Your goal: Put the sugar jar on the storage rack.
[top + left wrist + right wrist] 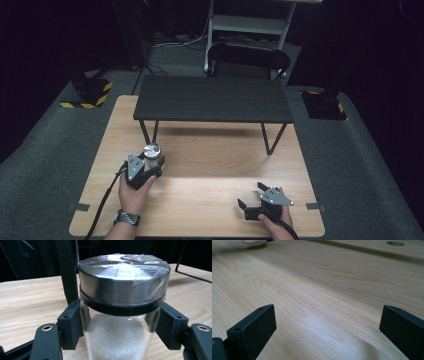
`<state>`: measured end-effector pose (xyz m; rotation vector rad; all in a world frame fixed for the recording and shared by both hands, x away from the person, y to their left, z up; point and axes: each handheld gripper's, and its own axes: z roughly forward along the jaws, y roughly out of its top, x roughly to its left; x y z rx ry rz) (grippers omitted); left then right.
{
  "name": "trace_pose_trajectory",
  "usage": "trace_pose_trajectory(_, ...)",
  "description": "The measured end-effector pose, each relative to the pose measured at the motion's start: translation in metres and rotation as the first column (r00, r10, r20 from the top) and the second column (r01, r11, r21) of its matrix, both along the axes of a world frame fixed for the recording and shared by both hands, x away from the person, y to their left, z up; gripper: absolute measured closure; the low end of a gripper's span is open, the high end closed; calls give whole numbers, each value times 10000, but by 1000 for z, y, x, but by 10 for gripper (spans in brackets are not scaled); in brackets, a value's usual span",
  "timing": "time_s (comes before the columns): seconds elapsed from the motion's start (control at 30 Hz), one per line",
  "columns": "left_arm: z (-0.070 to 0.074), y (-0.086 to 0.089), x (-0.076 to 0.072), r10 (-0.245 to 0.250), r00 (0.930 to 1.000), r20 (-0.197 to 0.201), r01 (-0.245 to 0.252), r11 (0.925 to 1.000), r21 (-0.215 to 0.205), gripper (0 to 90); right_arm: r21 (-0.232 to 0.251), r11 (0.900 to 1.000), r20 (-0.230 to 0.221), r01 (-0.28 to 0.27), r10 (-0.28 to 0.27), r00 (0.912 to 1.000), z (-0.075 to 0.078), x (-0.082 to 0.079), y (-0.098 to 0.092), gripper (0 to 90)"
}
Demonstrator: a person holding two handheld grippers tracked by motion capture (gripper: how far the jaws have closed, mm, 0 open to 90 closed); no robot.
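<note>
A clear glass jar [120, 335] with a metal lid [123, 277] and a white grainy filling stands upright on the wooden table [210, 165]. In the high view the jar [152, 153] is at the left of the table, in front of the dark shelf's left legs. My left gripper [150, 161] is shut on the jar, its black pads [71, 323] pressing the glass just under the lid on both sides. Over the table's front right, my right gripper [251, 195] is open, with bare wood between its pads [254, 326].
A low black shelf [212, 99] on thin metal legs stands across the back half of the table. Beyond the table are a black chair [248, 56] and a white rack. A small round hole [395, 243] shows in the wood far ahead in the right gripper view.
</note>
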<state>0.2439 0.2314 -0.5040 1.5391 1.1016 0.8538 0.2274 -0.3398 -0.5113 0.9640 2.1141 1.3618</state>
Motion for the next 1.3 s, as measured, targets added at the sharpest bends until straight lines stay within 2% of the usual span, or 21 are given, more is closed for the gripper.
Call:
trace_pose_trajectory(0.13, 8, -3, -4, 4, 10000, 73, -5, 10000, 49, 312, -6, 10000, 0, -7, 7, 10000, 0, 0, 0, 0)
trace_pose_trajectory(0.2, 20, -6, -8, -183, 9997, 184, 180, 9997, 138, 312, -3, 10000, 0, -8, 8, 10000, 0, 0, 0, 0)
trace_pose_trajectory(0.3, 29, -10, -10, -276, 9993, 250, 269, 9992, 285, 312, 6, 10000, 2, -10, 10, 10000, 0, 0, 0, 0)
trace_pose_trajectory(0.4, 38, -10, -11, -535, 9983, 246, 532, 9985, 121, 312, 6, 10000, -3, -10, 10, 10000, 0, 0, 0, 0)
trace_pose_trajectory(0.5, 51, -14, -12, -760, 9967, 289, 755, 9970, 169, 312, 5, 10000, -3, -12, 12, 10000, 0, 0, 0, 0)
trace_pose_trajectory(0.53, 60, -16, -13, -876, 9956, 339, 874, 9961, 78, 312, 7, 10000, -4, -9, 9, 10000, 0, 0, 0, 0)
trace_pose_trajectory(0.57, 60, -16, -13, -876, 9956, 339, 874, 9961, 78, 312, 7, 10000, -4, -9, 9, 10000, 0, 0, 0, 0)
trace_pose_trajectory(0.6, 69, -18, -15, -959, 9945, 430, 958, 9954, 27, 312, 8, 10000, -6, -8, 8, 10000, 0, 0, 0, 0)
trace_pose_trajectory(0.63, 69, -18, -15, -959, 9945, 430, 958, 9954, 27, 312, 8, 10000, -6, -8, 8, 10000, 0, 0, 0, 0)
trace_pose_trajectory(0.7, 78, -21, -17, -1000, 9934, 557, 1000, 9950, 29, 312, 17, 10000, -12, -1, 1, 10000, 0, 0, 0, 0)
trace_pose_trajectory(0.73, 90, -24, -20, -1050, 9922, 672, 1056, 9944, -54, 312, 27, 10000, -18, 8, -8, 10000, 0, 0, 0, 0)
trace_pose_trajectory(0.8, 93, -24, -20, -1055, 9920, 689, 1061, 9943, -47, 312, 22, 10000, 3, -7, 7, 10000, 0, 0, 0, 0)
trace_pose_trajectory(0.87, 107, -27, -22, -1153, 9899, 820, 1168, 9931, -133, 312, 26, 10000, -2, -3, 3, 10000, 0, 0, 0, 0)
trace_pose_trajectory(0.9, 107, -27, -22, -1153, 9899, 820, 1168, 9931, -133, 312, 26, 10000, -2, -3, 3, 10000, 0, 0, 0, 0)
trace_pose_trajectory(1.0, 123, -30, -23, -1191, 9870, 1077, 1217, 9924, -187, 312, 26, 10000, 6, -11, 11, 10000, 0, 0, -1, 0)
trace_pose_trajectory(1.03, 123, -30, -23, -1191, 9870, 1077, 1217, 9924, -187, 312, 26, 10000, 6, -11, 11, 10000, 0, 0, -1, 0)
trace_pose_trajectory(1.07, 131, -32, -23, -1208, 9858, 1167, 1234, 9922, -158, 313, 30, 10000, 13, -20, 20, 10000, 0, 0, -1, 0)
trace_pose_trajectory(1.17, 138, -32, -21, -1241, 9842, 1261, 1275, 9917, -193, 313, 33, 10000, 11, -22, 22, 10000, 0, 0, -1, 0)
trace_pose_trajectory(1.2, 146, -34, -19, -1328, 9813, 1391, 1347, 9909, -41, 313, 27, 10000, 22, -32, 32, 10000, 0, 0, -1, 0)
trace_pose_trajectory(1.3, 154, -36, -16, -1355, 9789, 1532, 1369, 9906, 18, 313, 24, 10000, 19, -46, 46, 10000, 0, 0, -1, 0)
